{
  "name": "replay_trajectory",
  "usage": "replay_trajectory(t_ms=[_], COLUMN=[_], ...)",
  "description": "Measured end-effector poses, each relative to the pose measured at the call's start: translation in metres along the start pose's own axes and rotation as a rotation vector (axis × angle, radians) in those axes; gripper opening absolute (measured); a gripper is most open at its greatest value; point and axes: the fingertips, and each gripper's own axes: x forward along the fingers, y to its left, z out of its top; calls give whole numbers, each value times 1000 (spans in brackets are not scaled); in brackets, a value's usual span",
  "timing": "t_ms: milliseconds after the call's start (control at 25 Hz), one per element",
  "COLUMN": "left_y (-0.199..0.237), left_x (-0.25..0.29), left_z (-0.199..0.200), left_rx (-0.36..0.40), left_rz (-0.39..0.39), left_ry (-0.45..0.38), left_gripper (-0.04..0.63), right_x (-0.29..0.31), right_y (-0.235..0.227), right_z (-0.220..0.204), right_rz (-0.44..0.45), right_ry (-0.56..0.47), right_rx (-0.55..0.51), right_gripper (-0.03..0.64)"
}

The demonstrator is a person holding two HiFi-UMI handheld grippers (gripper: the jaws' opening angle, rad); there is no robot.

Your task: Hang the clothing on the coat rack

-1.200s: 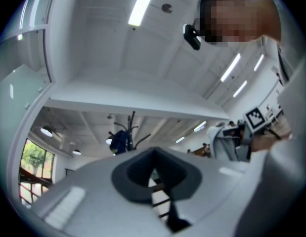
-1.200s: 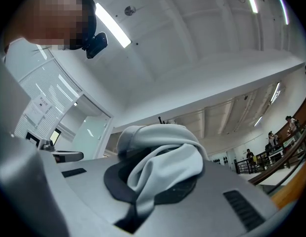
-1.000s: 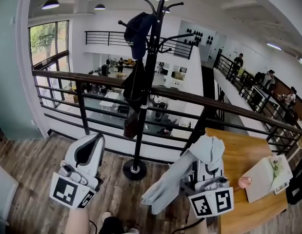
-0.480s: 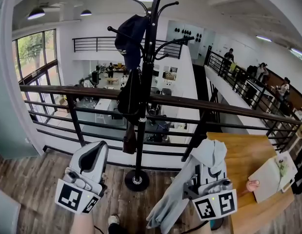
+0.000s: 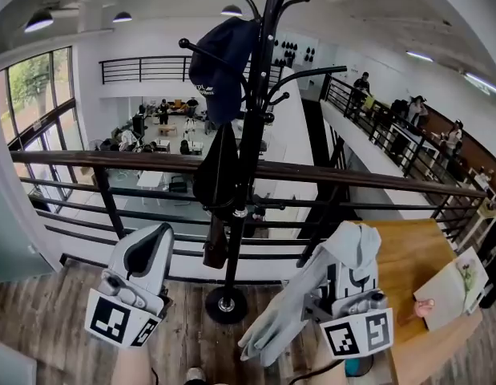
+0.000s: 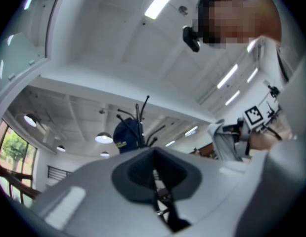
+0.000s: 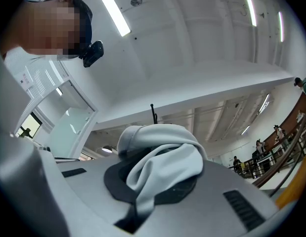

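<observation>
the step in hand looks like the carry to the rack. the right gripper (image 5: 348,277) is clenched on a pale grey soft fabric garment (image 5: 292,315), and the tall black metal coat rack (image 5: 249,143) stands just ahead, in front of the black metal railing (image 5: 111,165).

to do it well, i would aim for a bare hook rather than the crowded side. a dark navy cap (image 5: 222,64) sits on an upper left hook and a dark cloth item (image 5: 218,175) hangs below it against the pole. the long curved hook (image 5: 316,74) reaching out to the right looks free and is on the loaded gripper's side. the garment needs lifting above that hook's tip so a fold or the hood-like bunch drops over it, not beside it. only then should the grip let go. most of the cloth hangs loose below the gripper, so it could swing and pull itself off a shallow catch. the left gripper (image 5: 154,243) has its jaws pressed together on nothing, so it is free to open and steady the trailing cloth.

as for the cloth and the fingers, the right gripper view shows a bunched fold pinched in the seam between the 2 jaws, mounded over their tips and hiding them. in the head view the rest trails down and to the left of the gripper, between the rack's base and the light wooden table (image 5: 408,255). none of it touches the rack yet.
</observation>
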Motion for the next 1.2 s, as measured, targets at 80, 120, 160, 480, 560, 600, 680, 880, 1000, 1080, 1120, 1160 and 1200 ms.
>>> replay_trajectory(t_ms=[80, 120, 160, 480, 560, 600, 680, 880, 1000, 1080, 1120, 1160, 1200], left_y=[14, 20, 27, 65, 74, 78, 85, 100, 110, 116, 120, 123, 126], left_x=[6, 9, 12, 36, 41, 44, 48, 57, 62, 65, 66, 67, 68], left_z=[-6, -9, -11, -38, -46, -49, -54, -71, -79, -84, -86, -88, -90], left_rx=[-8, -12, -16, -57, -65, -69, -78, -112, -121, -125, -127, -130, -133], left_rz=[-18, -26, -33, -107, -123, -130, -143, -170, -178, -183, -185, -186, -185], left_ry=[-4, -8, -12, -29, -31, -33, -37, -38, -38, -37, -35, -33, -32], left_gripper=[6, 6, 6, 6, 6, 6, 6, 6, 6, 6, 6, 6, 6], right_x=[12, 18, 24, 68, 84, 92, 107, 144, 167, 179, 185, 190, 195], right_y=[4, 6, 9, 29, 34, 36, 39, 42, 42, 40, 38, 37, 36], right_z=[-4, -7, -10, -25, -28, -29, -30, -38, -43, -44, -45, -45, -45], right_rz=[-16, -23, -29, -39, -35, -34, -32, -36, -33, -43, -50, -56, -58], right_ry=[-4, -4, -4, -2, 7, 13, 29, 89, 118, 128, 133, 139, 145], right_rx=[-6, -10, -14, -86, -125, -143, -172, -221, -219, -216, -216, -218, -220], right_gripper=[15, 15, 15, 12, 13, 14, 13, 14, 14, 14, 14, 14, 14])
